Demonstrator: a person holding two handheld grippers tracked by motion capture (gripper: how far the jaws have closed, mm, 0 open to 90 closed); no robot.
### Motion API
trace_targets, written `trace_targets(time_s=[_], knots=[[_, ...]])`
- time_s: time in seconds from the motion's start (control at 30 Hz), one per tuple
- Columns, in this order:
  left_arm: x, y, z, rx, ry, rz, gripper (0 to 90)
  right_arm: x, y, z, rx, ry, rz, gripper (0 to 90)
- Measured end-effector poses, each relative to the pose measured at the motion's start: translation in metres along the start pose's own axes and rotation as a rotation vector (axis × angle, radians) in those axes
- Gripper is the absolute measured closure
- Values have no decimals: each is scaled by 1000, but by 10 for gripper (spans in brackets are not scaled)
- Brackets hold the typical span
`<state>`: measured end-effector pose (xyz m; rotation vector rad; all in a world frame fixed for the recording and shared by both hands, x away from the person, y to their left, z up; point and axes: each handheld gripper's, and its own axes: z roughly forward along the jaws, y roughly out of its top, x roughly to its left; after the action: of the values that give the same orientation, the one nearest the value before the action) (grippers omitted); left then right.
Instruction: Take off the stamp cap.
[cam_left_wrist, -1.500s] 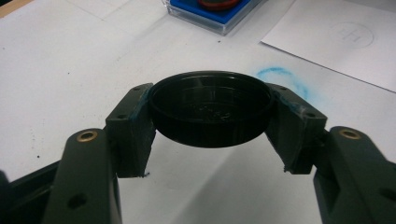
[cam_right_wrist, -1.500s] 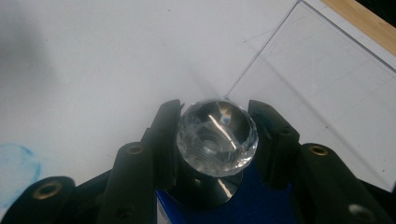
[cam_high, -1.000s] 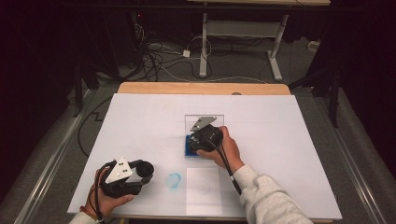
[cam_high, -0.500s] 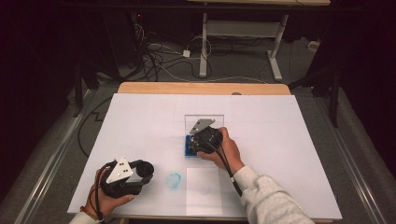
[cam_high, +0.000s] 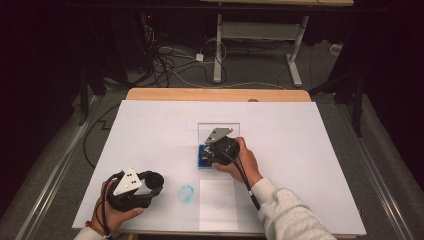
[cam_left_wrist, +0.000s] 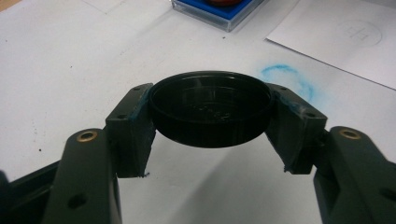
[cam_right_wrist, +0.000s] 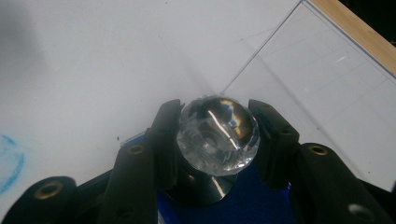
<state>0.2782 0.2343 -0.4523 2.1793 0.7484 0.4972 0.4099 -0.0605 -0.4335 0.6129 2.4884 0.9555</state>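
On the white table sheet (cam_high: 150, 130), the right gripper (cam_high: 220, 148) sits over a blue pad (cam_high: 202, 159) mid-table; the left gripper (cam_high: 135, 189) rests near-left, beside a blue smudge (cam_high: 186, 193).

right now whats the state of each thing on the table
left claw: shut on the black lid
black lid: held off the sheet, hollow side toward the camera
right claw: shut on the clear knob
clear knob: gripped at both sides, over the blue pad
blue pad: flat on the table
blue smudge: ring-shaped mark on the white sheet
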Motion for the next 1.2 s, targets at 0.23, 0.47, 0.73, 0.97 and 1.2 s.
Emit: trace_targets(time_s=[0.23,0.47,0.73,0.97,1.2], knots=[[0,0,0,-2,-4,-4,367,-4,1,0,4,16,7,573],[2,0,1,-2,-9,-9,367,-12,1,-4,-15,9,50,573],[2,0,1,1,-9,-10,367,-24,11,-34,-87,-6,86,572],[2,0,1,1,-9,-11,367,-28,24,-65,-131,-48,46,572],[2,0,1,3,-10,-12,366,-36,16,-70,-122,-60,64,572]])
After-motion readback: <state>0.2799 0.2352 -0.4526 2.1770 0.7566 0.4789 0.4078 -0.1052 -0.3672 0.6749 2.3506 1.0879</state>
